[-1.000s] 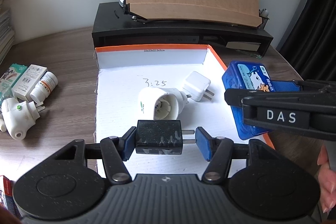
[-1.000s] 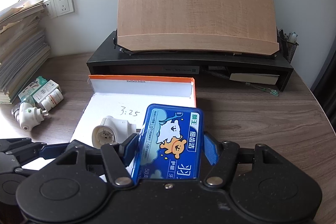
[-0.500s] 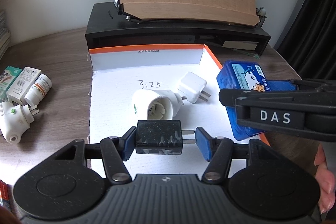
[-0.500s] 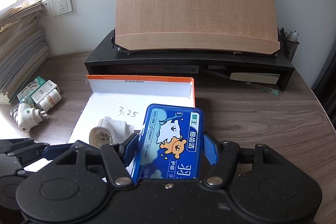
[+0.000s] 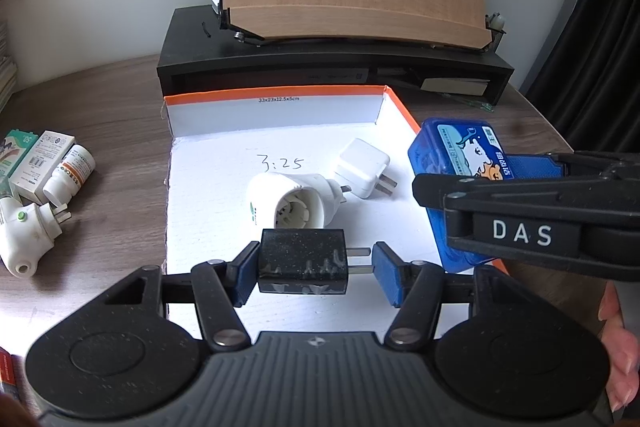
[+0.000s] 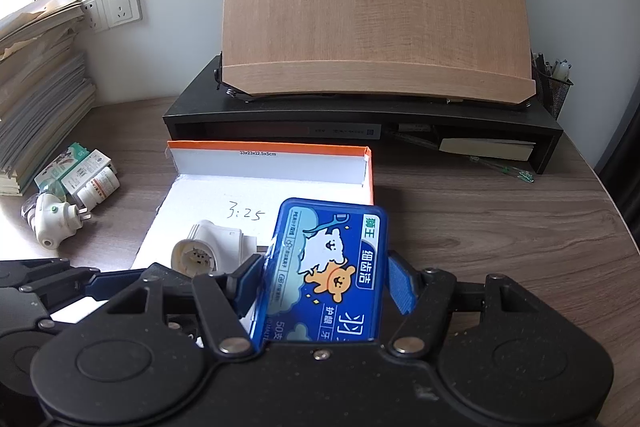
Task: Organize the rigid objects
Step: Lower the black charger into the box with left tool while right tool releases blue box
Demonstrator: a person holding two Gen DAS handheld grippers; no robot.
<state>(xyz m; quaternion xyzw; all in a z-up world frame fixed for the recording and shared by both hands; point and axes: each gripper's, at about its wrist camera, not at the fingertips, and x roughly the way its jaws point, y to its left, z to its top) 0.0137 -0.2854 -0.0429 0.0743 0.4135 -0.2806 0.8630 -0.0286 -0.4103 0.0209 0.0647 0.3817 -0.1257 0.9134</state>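
Left hand-held gripper (image 5: 314, 269) clamping one black charger (image 5: 302, 261), two white plugs in tray (image 5: 208, 247)

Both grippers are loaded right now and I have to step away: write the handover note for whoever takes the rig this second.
Left gripper: shut on the black charger, its prongs toward one finger, over the near part of the white box.
Right gripper: shut on the blue floss case, at the box's right side.
Done: the round white adapter and the square white charger lie in the box.
Left: set down both held items, probably in the box. On the table to its left remain the white plug-in device, a pill bottle and medicine cartons.
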